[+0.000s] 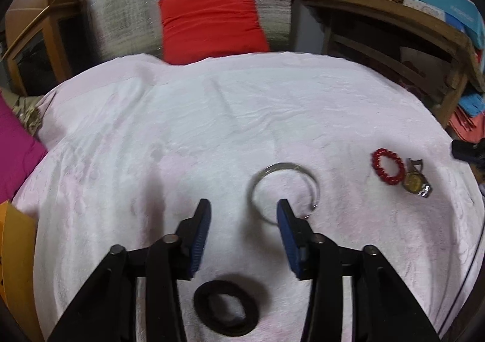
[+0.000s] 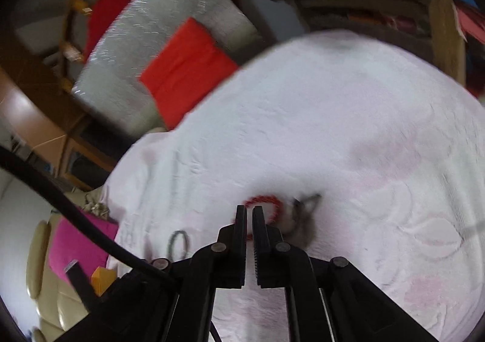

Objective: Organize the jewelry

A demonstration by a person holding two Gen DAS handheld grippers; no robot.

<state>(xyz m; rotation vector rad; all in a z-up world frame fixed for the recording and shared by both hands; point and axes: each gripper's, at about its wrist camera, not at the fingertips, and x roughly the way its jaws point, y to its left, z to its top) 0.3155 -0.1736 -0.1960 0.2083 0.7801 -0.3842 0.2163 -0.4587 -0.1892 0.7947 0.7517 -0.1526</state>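
**A:** What do you have under the left gripper (image 1: 244, 210)?

**B:** I see its two blue pads spread apart with nothing between them. It hangs over the pale pink towel (image 1: 151, 130). Just past the right pad lies the silver bangle (image 1: 283, 190), flat on the cloth; that pad's tip overlaps the ring's near edge in my view, and I cannot tell if it touches. Nearer to me, below the pads, the black hair tie (image 1: 225, 302) lies flat too.

**A:** And the rest of the jewelry?

**B:** Off to the right, well apart from the bangle, the red bead bracelet (image 1: 388, 169) sits right against the gold-faced watch (image 1: 415, 180).

**A:** The right gripper (image 2: 249, 210)?

**B:** My right view is blurred. Its black fingers are pressed nearly together, only a thin slit between them, and I see nothing pinched there. The red bracelet shows just behind the tips, the watch beside it.
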